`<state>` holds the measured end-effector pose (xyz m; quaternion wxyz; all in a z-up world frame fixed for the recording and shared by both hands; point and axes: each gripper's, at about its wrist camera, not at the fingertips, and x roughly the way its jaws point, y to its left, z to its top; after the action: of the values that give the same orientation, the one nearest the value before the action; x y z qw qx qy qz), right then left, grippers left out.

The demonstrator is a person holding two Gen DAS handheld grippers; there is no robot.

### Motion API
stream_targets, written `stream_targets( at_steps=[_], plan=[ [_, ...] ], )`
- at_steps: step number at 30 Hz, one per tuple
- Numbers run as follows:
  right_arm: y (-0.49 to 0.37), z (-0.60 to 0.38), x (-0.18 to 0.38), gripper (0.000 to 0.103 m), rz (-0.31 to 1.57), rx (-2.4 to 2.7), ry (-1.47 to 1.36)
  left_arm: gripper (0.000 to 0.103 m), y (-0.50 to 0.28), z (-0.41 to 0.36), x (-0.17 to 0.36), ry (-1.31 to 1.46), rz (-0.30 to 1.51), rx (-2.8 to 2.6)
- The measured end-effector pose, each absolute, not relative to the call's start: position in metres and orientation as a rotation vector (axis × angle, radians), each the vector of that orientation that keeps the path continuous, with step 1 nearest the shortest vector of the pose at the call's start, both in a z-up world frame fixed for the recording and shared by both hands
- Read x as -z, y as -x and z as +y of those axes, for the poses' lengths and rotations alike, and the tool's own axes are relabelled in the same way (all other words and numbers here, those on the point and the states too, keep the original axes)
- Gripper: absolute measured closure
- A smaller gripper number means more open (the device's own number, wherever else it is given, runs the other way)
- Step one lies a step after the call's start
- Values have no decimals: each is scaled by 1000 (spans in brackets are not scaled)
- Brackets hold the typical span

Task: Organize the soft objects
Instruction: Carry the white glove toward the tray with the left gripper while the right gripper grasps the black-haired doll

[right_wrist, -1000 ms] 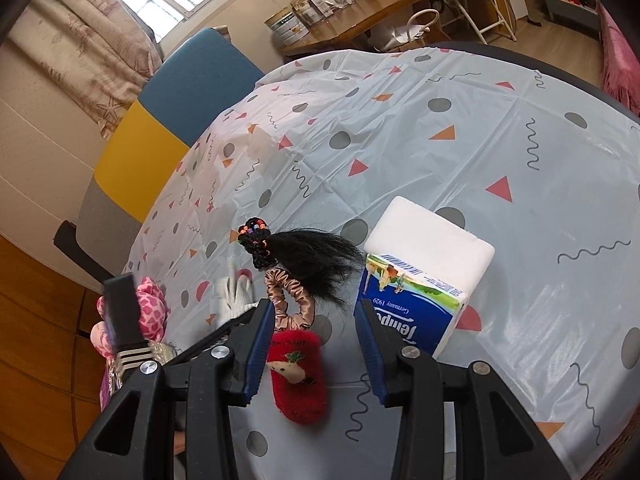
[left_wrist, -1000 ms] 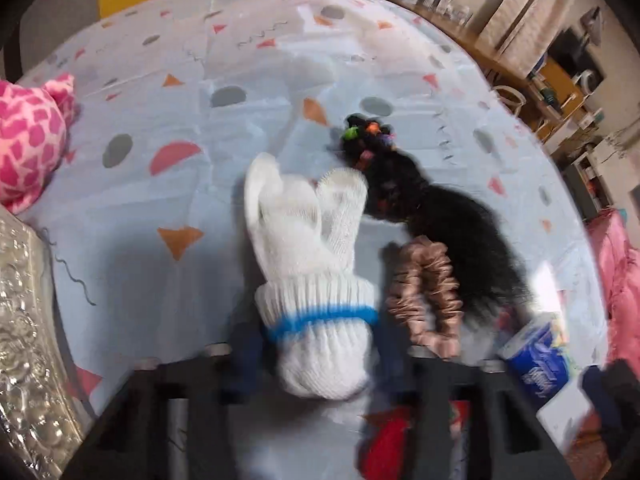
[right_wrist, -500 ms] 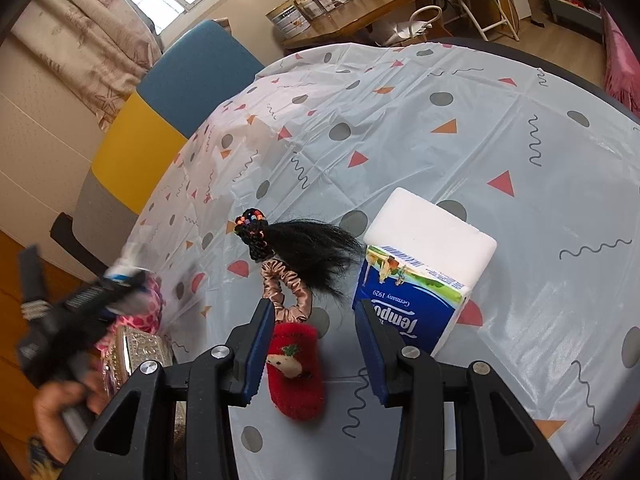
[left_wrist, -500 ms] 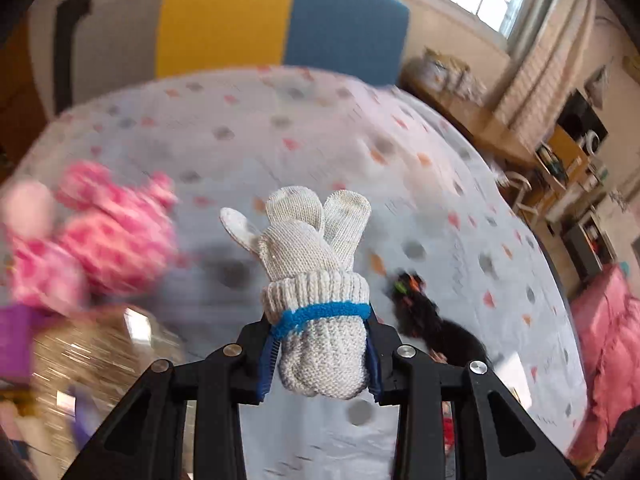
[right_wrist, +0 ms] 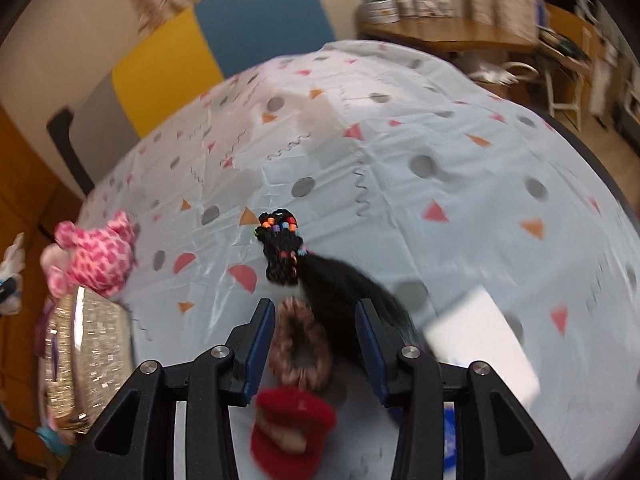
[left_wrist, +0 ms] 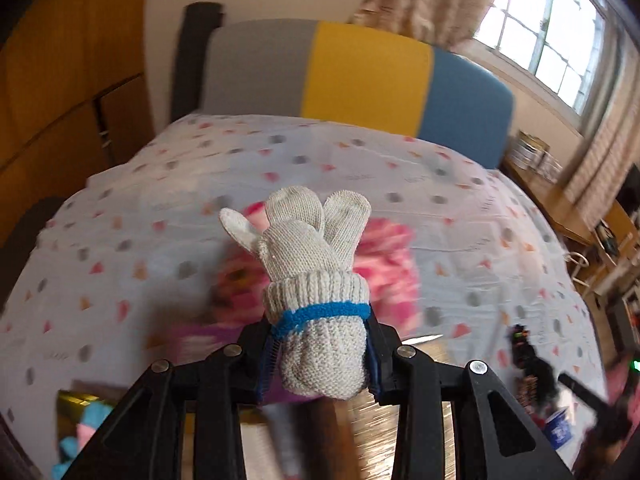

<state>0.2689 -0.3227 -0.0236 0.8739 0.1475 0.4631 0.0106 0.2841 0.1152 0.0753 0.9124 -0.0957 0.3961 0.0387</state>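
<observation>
The left gripper (left_wrist: 320,354) has its fingers clamped on the cuff of a white knitted mitten (left_wrist: 310,280) with a blue band. The mitten is lifted clear of the tabletop (left_wrist: 460,216), thumb and tips pointing up and away. Below and near it lies the glittery gold box (right_wrist: 86,356) at the near left edge, with a pink spotted plush toy (right_wrist: 94,254) just beyond its far side. Judged from this, the mitten is on its way to the box but not yet deposited.

The right gripper (right_wrist: 316,340) hangs over the remaining items with its fingers parted and nothing pressed between them. A brown scrunchie (right_wrist: 298,348) and the tail of a black hairpiece (right_wrist: 320,280) with coloured beads lie between and below the fingers. A red plush item (right_wrist: 292,424) lies nearest the camera, and a tissue pack (right_wrist: 480,340) sits to the right.

Outstanding, in my estimate: the scrunchie, hairpiece, red item and possibly the plush toy and tissues. The box contents are too blurred to list; something pale blue and pink shows at its near corner.

Surface: a round tabletop under a pale blue cloth printed with grey dots, orange and red triangles and squiggles, creased from folding. Room: a chair back (left_wrist: 360,76) in grey, yellow and blue at the far side, curtains and a window (left_wrist: 560,28) far right, a wooden side table with tins.
</observation>
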Motion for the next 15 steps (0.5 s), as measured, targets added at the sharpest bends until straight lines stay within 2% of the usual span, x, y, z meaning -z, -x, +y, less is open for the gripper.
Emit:
stream_targets(
  at_steps=[5,14,15],
  plan=[
    [-307,-304,42,61,1040,-65,-174,67,-240,180,-61,243,820,-152],
    [-346,-272,76,62,1143,-53,67,67,-151,220,-25,277,843,-207],
    [-348,-268,78,68,1142,-45,95,67,-143,219,-22,274,842,-214]
  ],
)
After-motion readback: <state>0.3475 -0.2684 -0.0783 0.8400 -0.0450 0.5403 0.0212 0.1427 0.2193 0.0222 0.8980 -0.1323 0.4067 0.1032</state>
